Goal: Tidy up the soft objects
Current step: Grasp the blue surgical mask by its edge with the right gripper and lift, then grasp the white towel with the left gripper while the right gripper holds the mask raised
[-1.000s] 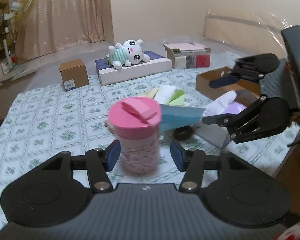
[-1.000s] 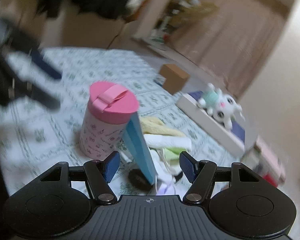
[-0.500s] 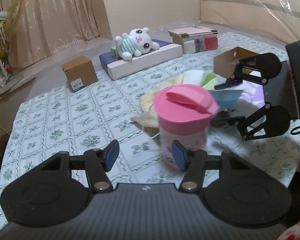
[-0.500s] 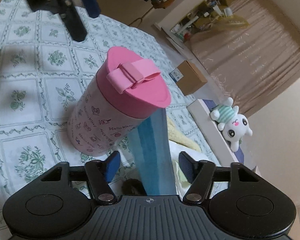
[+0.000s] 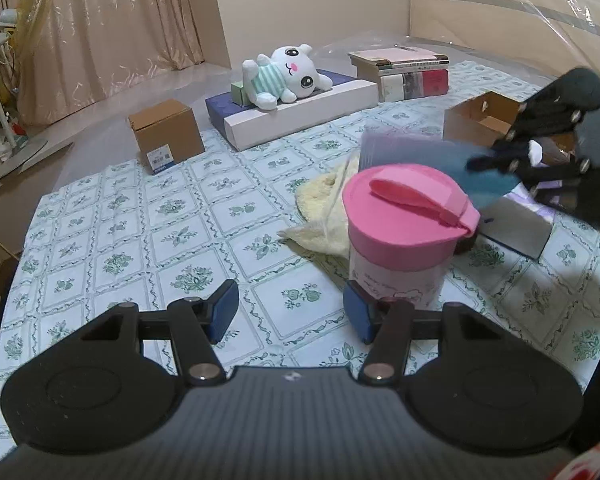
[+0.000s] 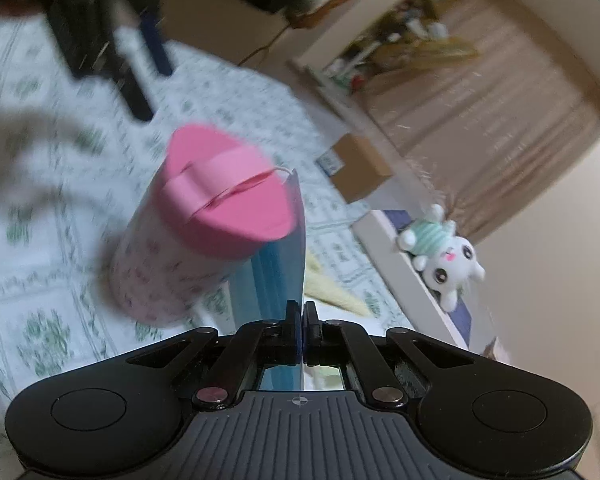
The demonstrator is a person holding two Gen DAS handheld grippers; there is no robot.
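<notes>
Blue sheet (image 6: 278, 280), right jaws now clamped

Each gripper, left gripper (image 5: 290, 312) and right gripper (image 6: 302, 330), is black plastic with a ribbed grey body, round side discs, silver pivot screws and blue pads (image 5: 224, 310).

Both wrist views (facing oppositely) share the pink-lidded cup (image 5: 404, 236).

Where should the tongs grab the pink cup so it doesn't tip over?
Probably the round body of the pink cup, below its wider lid, one pad on each side. It stands upright, so come in level from the near side, where the left tongs are already open; a blue sheet crowds the far side.
</notes>
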